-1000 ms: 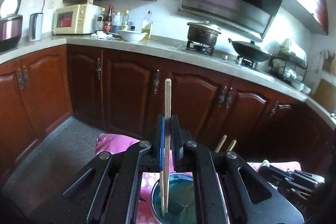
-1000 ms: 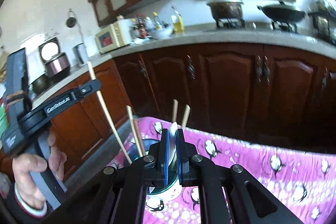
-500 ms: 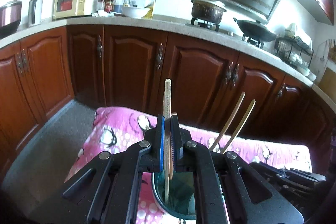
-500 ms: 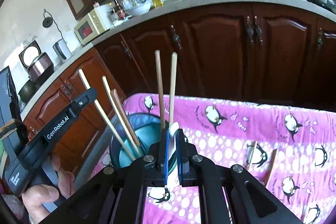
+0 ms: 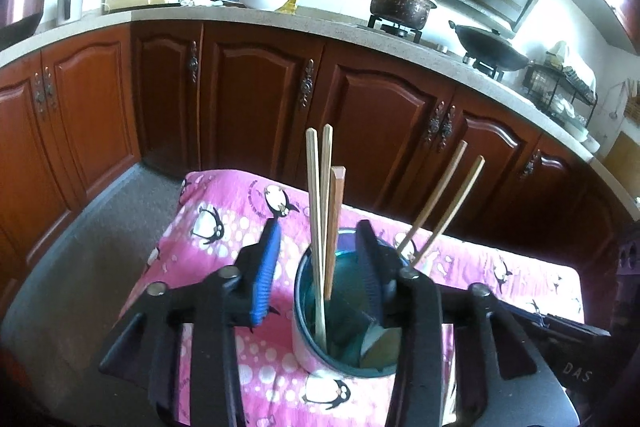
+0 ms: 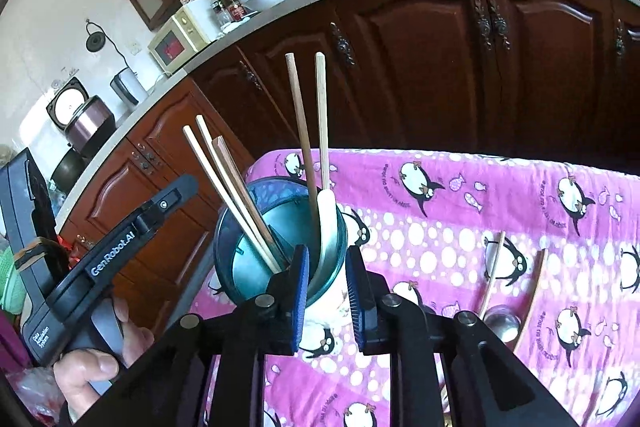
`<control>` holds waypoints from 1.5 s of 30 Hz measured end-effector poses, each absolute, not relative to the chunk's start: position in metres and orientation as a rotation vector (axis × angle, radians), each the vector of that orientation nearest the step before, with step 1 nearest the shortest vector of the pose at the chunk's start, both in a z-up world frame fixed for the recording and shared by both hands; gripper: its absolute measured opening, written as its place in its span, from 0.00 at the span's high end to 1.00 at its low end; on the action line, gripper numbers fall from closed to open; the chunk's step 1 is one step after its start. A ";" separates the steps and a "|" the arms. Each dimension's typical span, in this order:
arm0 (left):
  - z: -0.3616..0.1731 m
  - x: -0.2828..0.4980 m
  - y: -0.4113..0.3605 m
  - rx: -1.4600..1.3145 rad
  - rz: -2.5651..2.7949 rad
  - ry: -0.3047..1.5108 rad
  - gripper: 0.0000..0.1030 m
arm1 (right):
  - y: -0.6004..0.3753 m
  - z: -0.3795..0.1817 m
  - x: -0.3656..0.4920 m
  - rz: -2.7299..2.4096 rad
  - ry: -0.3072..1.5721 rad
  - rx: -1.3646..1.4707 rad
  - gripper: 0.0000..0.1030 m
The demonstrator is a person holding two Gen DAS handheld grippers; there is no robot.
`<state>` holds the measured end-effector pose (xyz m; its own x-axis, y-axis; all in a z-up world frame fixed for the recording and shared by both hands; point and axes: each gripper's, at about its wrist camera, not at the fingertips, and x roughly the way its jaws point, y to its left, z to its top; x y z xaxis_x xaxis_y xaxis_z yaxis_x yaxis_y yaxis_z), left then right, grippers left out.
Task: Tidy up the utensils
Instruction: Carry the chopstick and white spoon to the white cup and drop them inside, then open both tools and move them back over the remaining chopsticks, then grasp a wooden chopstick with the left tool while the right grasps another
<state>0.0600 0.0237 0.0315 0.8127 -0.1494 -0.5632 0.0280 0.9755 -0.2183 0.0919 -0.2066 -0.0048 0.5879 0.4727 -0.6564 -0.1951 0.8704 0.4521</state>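
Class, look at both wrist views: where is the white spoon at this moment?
The white spoon stands inside the teal cup on the pink penguin cloth, leaning on the cup's right rim beside two upright chopsticks, just ahead of the open right gripper.

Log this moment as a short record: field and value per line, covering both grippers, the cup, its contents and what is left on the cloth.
left gripper: open, holding nothing, fingers either side of the cup
right gripper: open, holding nothing
cup: teal inside, upright on the pink penguin cloth
chopsticks in cup: several, leaning on the rim
white spoon: in the cup, handle up
left on cloth: metal spoon and a wooden chopstick
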 end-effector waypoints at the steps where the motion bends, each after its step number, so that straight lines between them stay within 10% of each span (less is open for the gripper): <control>1: 0.032 0.057 0.023 -0.201 -0.094 0.617 0.58 | -0.208 -0.005 0.090 0.397 0.857 0.351 0.83; 14: 0.042 0.024 -0.011 -0.121 -0.124 0.621 0.45 | -0.225 0.023 0.060 0.325 0.747 0.296 0.59; 45: 0.004 0.004 -0.101 -0.018 -0.311 0.744 0.36 | -0.335 -0.022 0.013 0.079 0.822 0.201 0.49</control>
